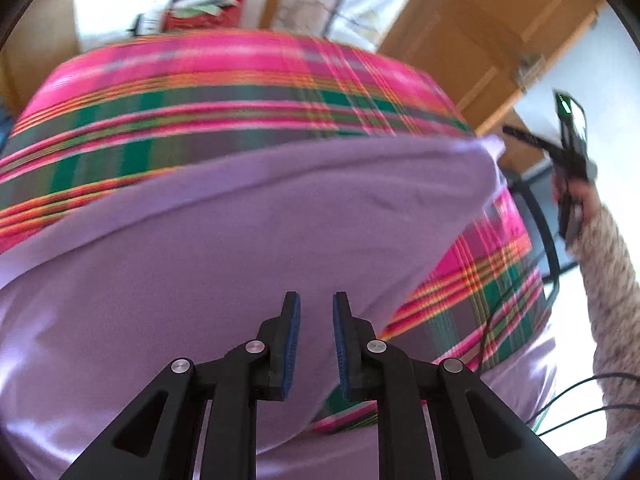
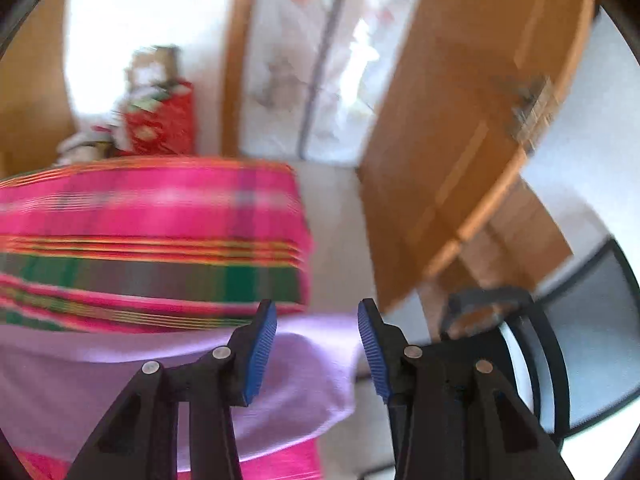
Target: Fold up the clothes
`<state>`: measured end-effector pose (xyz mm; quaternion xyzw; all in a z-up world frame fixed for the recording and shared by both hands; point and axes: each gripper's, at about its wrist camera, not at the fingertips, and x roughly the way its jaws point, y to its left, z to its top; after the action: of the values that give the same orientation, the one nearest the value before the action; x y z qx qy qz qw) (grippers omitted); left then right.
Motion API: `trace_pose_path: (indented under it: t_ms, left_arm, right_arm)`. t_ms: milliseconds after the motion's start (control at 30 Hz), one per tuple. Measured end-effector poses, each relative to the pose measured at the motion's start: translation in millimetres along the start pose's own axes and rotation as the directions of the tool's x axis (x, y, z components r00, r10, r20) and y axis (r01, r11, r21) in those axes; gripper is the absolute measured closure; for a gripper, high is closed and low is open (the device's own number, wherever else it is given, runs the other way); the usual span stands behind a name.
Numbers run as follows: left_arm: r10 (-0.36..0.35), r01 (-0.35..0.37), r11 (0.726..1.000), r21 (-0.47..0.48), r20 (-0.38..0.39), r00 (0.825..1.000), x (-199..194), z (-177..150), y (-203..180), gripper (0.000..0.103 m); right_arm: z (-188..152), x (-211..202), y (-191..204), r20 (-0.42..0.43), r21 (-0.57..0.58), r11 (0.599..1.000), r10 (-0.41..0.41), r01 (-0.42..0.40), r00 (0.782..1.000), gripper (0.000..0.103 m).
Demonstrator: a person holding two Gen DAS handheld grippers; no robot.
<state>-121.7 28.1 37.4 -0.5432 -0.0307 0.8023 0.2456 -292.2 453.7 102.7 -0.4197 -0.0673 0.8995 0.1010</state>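
Left wrist view is showing one lilac garment (image 1: 248, 240) lying folded across one plaid-covered bench (image 1: 224, 92), reaching its right edge. Left tool (image 1: 316, 340) is hovering slightly spread, pinching nothing; right tool (image 2: 317, 354) is gaping wide, empty.

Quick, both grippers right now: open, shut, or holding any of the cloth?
Left gripper: open a narrow gap, nothing gripped, above the lilac garment.
Right gripper: open, nothing between the pads.

Handheld black grippers and a knit sleeve

Left gripper (image 1: 316, 316) and right gripper (image 2: 317, 330): black linkage arms, silver rivets, blue ribbed pads; speckled beige knit sleeve (image 1: 612, 300).
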Motion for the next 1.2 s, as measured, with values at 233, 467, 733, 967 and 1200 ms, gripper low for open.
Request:
trace_pose_path:
  t_ms: [233, 467, 733, 967, 1200]
  left_arm:
    - [0.183, -0.170, 0.972, -0.164, 0.072, 0.980, -65, -37, 66, 0.086]
    - [0.325, -0.300, 0.915, -0.271, 0.053, 0.944, -101, -54, 126, 0.086]
    - [0.295, -0.288, 0.927, -0.241, -0.007, 0.956, -66, -40, 140, 0.086]
    - [0.228, -0.233, 0.944, -0.232, -0.050, 0.972, -28, -20, 145, 0.086]
    - [0.208, -0.209, 0.956, -0.204, -0.027, 0.978, -15, -9, 139, 0.086]
  right_arm:
    - [2, -59, 84, 0.063, -0.080, 0.920, 0.390, -0.384, 0.919, 0.066]
    - [-20, -89, 210, -0.102, -0.197, 0.733, 0.646, -0.651, 0.757, 0.086]
    - [-64, -71, 308, -0.285, -0.276, 0.623, 0.674, -0.731, 0.682, 0.091]
    - [-53, -43, 314, -0.274, -0.263, 0.693, 0.613, -0.671, 0.740, 0.092]
    - [-43, -34, 307, -0.230, -0.258, 0.738, 0.581, -0.624, 0.781, 0.092]
